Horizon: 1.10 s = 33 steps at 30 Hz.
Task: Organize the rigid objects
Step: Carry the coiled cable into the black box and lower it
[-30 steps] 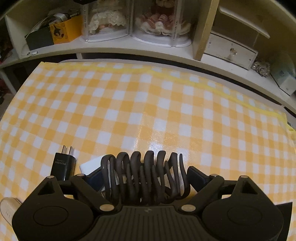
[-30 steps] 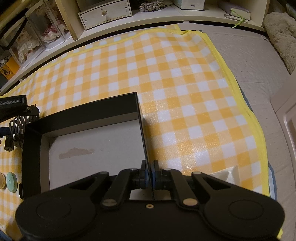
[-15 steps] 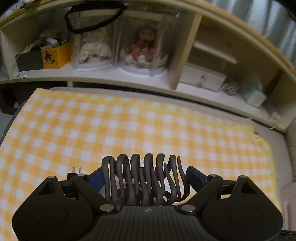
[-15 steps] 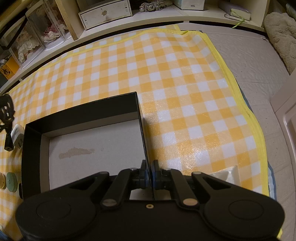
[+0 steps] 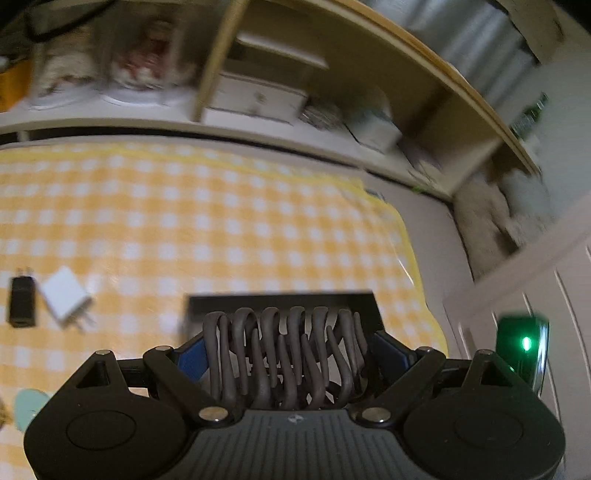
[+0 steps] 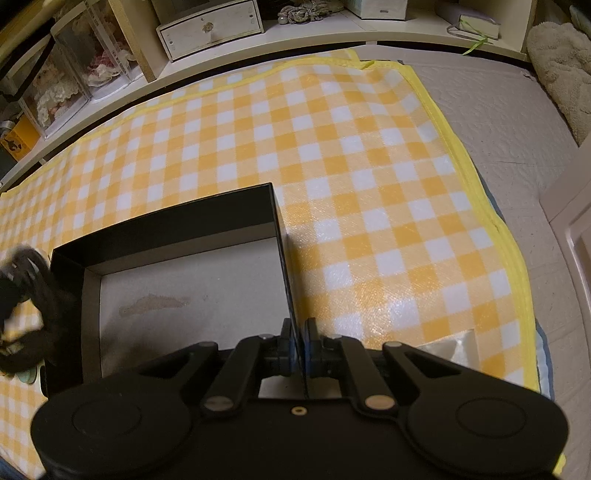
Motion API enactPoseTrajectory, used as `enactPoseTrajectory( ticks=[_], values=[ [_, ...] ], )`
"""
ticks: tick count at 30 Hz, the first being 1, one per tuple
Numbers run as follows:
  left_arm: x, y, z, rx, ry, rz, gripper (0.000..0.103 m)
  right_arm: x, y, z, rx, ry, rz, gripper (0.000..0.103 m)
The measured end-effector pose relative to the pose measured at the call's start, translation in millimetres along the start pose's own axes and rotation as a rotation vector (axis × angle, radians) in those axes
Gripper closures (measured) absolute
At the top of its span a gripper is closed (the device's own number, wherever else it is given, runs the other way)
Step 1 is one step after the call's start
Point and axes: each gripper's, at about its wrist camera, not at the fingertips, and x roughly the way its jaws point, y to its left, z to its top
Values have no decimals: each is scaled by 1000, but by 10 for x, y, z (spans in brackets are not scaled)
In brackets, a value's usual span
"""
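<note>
Dark brown wire, bent into a row of loops, fills the gap between the blue pads of the left gripper [image 5: 286,350]: the jaws stand wide and are clamped on this wire rack [image 5: 284,354] from both ends, holding it clear of the cloth. Just beyond the rack, the far wall of a black box [image 5: 280,300] shows as a dark bar. The left view is blurred.

The right gripper [image 6: 299,345] has its jaws together, pinched on the thin right wall of the same box [image 6: 177,280], 1 pad inside and 1 outside. The box is open-topped, black outside, with a pale grey floor that bears a brownish stain; nothing lies in it. At its left wall, in the right view, a dark blur marks the left gripper and rack.

The box sits on a yellow-and-white checked cloth [image 6: 351,184] with a yellow hem, glossy where light strikes it. On the cloth left of the box lie a black charger [image 5: 22,301] and a white charger [image 5: 66,297], just beside each other, and nearer the camera a pale green disc [image 5: 27,408], partly hidden by the gripper body. A clear plastic scrap [image 6: 450,349] lies near the cloth's right hem.

The cloth covers part of a grey quilted surface [image 6: 498,110]. Behind runs a low cream shelf [image 6: 295,35] carrying a small white drawer [image 6: 210,26], doll cases [image 6: 74,77] and a yellow carton [image 6: 20,138]. A fluffy beige throw [image 6: 561,70] lies at the right.
</note>
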Motion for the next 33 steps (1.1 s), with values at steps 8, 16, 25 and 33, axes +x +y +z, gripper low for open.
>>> enactPoseTrajectory(
  ticks=[8, 16, 25, 33],
  values=[
    [366, -23, -161, -34, 16, -6, 13, -2, 3, -3, 1, 0, 1, 97],
    [580, -64, -115, -13, 4, 82, 13, -18, 9, -2, 2, -1, 4, 97],
    [849, -151, -82, -117, 5, 17, 13, -25, -1, -4, 5, -1, 6, 97],
    [963, -3, -80, -287, 51, -84, 3, -45, -23, -11, 11, -2, 13, 97]
  ],
)
